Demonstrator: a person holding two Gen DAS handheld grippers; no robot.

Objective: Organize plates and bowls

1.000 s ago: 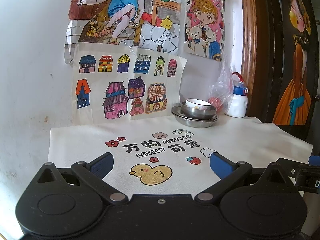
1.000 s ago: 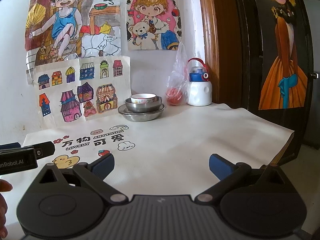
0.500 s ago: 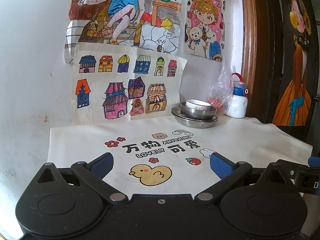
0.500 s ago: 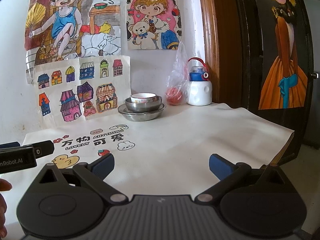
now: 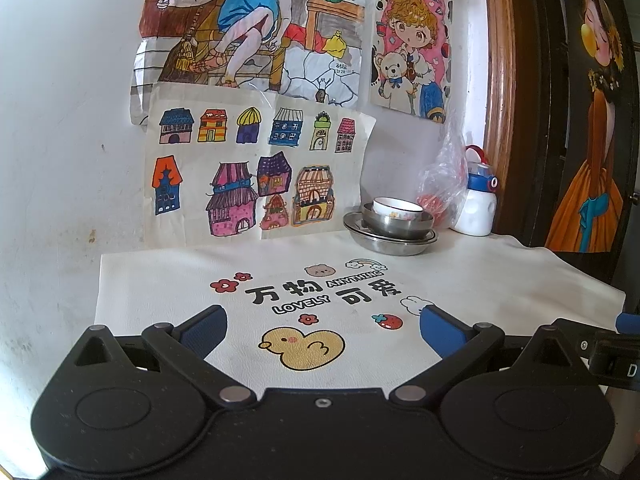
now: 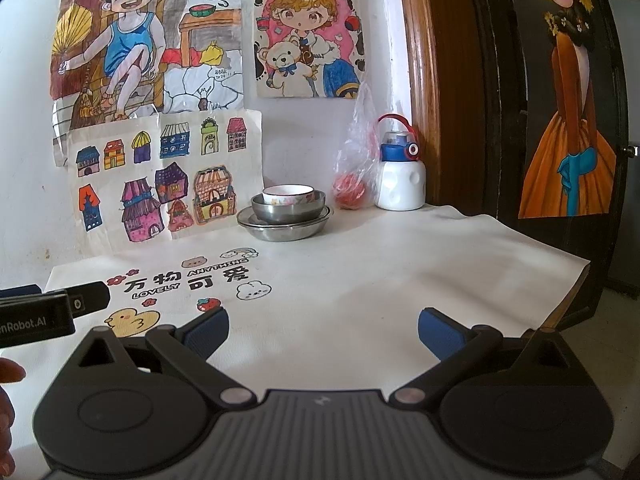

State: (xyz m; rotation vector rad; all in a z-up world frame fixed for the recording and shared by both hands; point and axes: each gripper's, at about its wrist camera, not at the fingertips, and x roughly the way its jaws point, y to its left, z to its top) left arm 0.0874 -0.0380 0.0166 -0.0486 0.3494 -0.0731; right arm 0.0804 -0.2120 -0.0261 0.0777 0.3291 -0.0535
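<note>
Right view only: hand (image 6: 6, 376) at 9 o'clock.
Bowl stack (image 5: 390, 226): 12 o'clock, well beyond the fingers.
Left gripper (image 5: 322, 322), right gripper (image 6: 323, 325): fingers spread, empty.

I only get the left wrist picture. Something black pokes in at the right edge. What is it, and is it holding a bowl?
Observer: That is the right gripper. Its own camera shows the jaws wide apart with nothing between them.
Operator: Does anybody's hand show anywhere?
Observer: Yes, part of a hand shows at the lower left edge of the right wrist view, below the body of the left gripper.
Operator: One blue pad half hides a white drawing on the cloth. What is it?
Observer: A little white cloud print with a face, in full view beside the strawberry print.
</note>
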